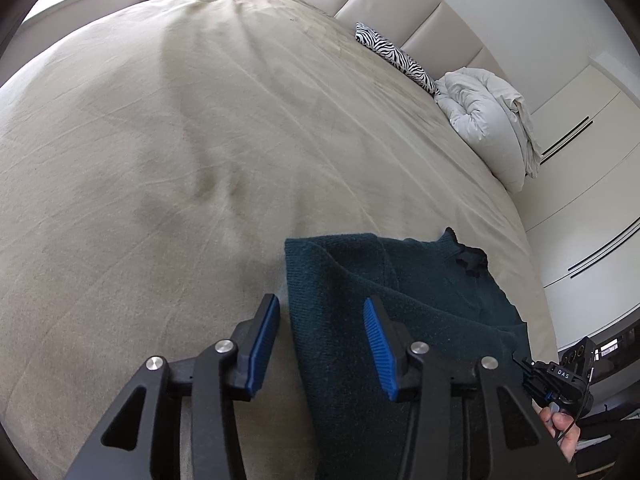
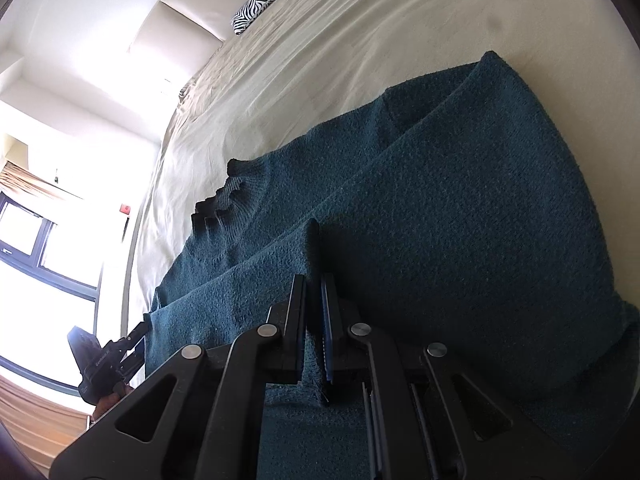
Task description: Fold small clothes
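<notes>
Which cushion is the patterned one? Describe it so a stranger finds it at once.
Start at the wide beige bed and look to its padded headboard. Against it lies the zebra cushion, beside a bundled white duvet. Its black-and-white stripes are the only pattern there.

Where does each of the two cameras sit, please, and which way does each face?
Left wrist: on the left gripper, jaws open, looking down across the bed at the teal sweater.
Right wrist: on the right gripper, shut on a sweater fold, facing the headboard.
Shared: sweater, bed, zebra pillow.
</notes>
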Tool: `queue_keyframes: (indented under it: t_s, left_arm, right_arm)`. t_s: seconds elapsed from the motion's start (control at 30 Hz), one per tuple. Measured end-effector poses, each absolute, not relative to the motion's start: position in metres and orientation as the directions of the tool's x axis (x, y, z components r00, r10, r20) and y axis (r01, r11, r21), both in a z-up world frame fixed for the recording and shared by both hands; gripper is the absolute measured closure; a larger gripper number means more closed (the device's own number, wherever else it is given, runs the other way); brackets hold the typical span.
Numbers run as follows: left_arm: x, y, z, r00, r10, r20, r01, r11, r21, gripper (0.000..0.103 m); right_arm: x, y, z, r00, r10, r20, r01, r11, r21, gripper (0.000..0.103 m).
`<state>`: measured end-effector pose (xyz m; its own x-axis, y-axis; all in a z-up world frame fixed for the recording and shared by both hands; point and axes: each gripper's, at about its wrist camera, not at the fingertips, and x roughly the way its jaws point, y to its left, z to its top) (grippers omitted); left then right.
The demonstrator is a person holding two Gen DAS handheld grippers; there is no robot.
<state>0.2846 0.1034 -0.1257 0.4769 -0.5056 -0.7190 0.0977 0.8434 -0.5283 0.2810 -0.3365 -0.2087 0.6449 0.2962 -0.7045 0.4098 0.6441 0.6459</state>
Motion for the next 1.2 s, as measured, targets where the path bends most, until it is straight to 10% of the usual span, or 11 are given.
queue_keyframes:
  t_s: [0.2, 0.43, 1.2]
  left_arm:
    - [0.289, 0.095, -0.125, 0.483, -0.474, -0.736, 0.101, 0.866, -0.491, 0.056]
    - [0.300, 0.104, -0.135, 0.477, -0.435, -0.764, 0.038, 0.878, -0.476, 0.092]
    - [0.271, 0.109, -0.103, 0.584, -0.359, -0.728, 0.088, 0.920, -0.383, 0.079]
  right_arm:
    - [0.286, -0.340, -0.206, 0.620, 0.288, -0.730, 0.417, 0.667, 0.617, 0.097]
    - [0.294, -0.336, -0.203, 0.606, 0.283, -0.744, 0.399, 0.700, 0.592, 0.097]
    - [0.288, -0.339, -0.209, 0.607, 0.307, -0.733, 0.422, 0.657, 0.625, 0.096]
